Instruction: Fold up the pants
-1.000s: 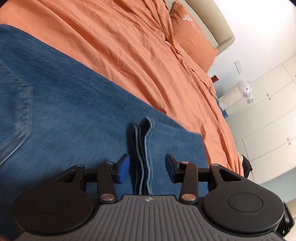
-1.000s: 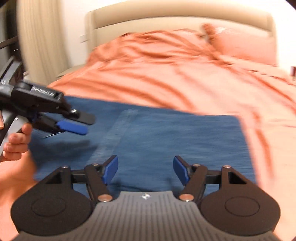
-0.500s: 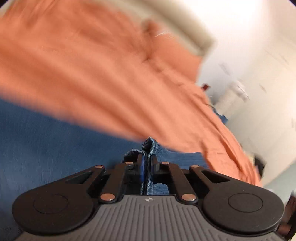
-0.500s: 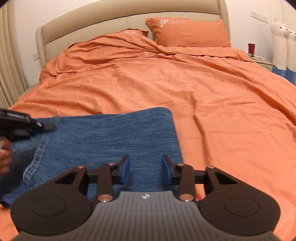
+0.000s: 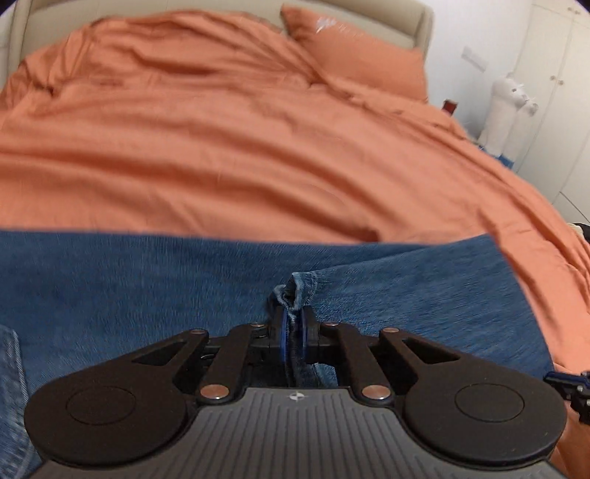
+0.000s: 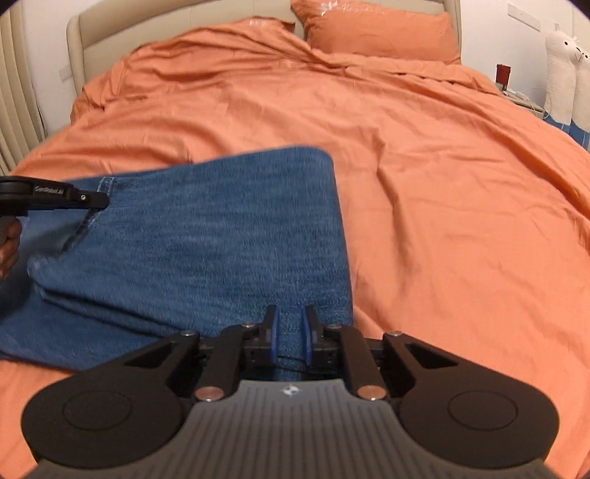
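Blue denim pants (image 6: 221, 239) lie folded on the orange bed cover (image 6: 424, 184), with a stitched seam near their left side. In the left wrist view my left gripper (image 5: 293, 320) is shut on a bunched hem of the pants (image 5: 147, 294), which pokes up past the pads. The right wrist view shows that left gripper (image 6: 97, 202) from the side at the pants' left part, held by a hand (image 6: 7, 247). My right gripper (image 6: 290, 324) sits at the near right corner of the pants. Its jaws are closing, and denim is pinched between the blue pads.
Wrinkled orange bedding stretches far and right of the pants. An orange pillow (image 6: 376, 29) lies against a beige headboard (image 6: 110, 33). At the right stand a white plush llama (image 6: 564, 73) and a small red item (image 6: 503, 73) on a nightstand. White wardrobes (image 5: 553, 73) are behind.
My left gripper closed on the hem fold and rolled level. My right gripper came down to the pants' near right corner and its jaws narrowed onto the denim.
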A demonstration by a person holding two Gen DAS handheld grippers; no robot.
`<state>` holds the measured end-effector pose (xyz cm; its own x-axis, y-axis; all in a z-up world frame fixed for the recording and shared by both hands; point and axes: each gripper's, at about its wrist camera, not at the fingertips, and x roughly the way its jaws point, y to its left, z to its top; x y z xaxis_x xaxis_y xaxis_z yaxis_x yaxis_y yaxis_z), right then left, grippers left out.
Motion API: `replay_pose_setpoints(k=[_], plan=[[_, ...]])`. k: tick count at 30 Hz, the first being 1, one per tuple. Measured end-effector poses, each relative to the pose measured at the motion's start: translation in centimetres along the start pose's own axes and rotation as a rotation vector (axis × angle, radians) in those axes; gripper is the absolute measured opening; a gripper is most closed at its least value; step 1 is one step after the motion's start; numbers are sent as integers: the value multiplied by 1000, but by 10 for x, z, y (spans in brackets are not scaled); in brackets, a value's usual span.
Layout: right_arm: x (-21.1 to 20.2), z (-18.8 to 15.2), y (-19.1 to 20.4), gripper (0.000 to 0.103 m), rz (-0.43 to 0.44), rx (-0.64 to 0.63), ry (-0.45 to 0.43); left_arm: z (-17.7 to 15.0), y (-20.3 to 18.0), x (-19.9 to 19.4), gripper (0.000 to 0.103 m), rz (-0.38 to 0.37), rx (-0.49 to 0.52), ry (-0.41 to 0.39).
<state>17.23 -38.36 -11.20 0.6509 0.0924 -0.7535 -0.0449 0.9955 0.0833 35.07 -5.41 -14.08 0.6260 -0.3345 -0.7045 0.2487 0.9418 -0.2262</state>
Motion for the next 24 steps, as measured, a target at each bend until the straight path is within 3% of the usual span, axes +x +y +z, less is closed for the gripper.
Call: replay_pose_setpoints(k=[2,4,7,9,12,17,20,24], plan=[[6,-3,1,8,-1,-8,18,2,0,5,11,8,-1,28],[10,-4,2,8,-6,-27,22,7,-2,2,22,29,3,58],[8,-1,0,8,-5,-5,14,19,-6,-18,25,73,12,96],[0,1,1,10,-16,2,-13,17,-7,-46,25,76,30,65],[-21,1,15,22,-17,-29,-64,9,-5,-90,25,60,49,58],[-45,-8,57,23,113,-64,-74,-10,2,-161,25,110,138,57],[-59,-21,95,24,202,-118,-81,-26,18,-195,25,122,117,69],[-71,-39,150,24,329,-206,-85,-46,36,-211,25,146,85,70]])
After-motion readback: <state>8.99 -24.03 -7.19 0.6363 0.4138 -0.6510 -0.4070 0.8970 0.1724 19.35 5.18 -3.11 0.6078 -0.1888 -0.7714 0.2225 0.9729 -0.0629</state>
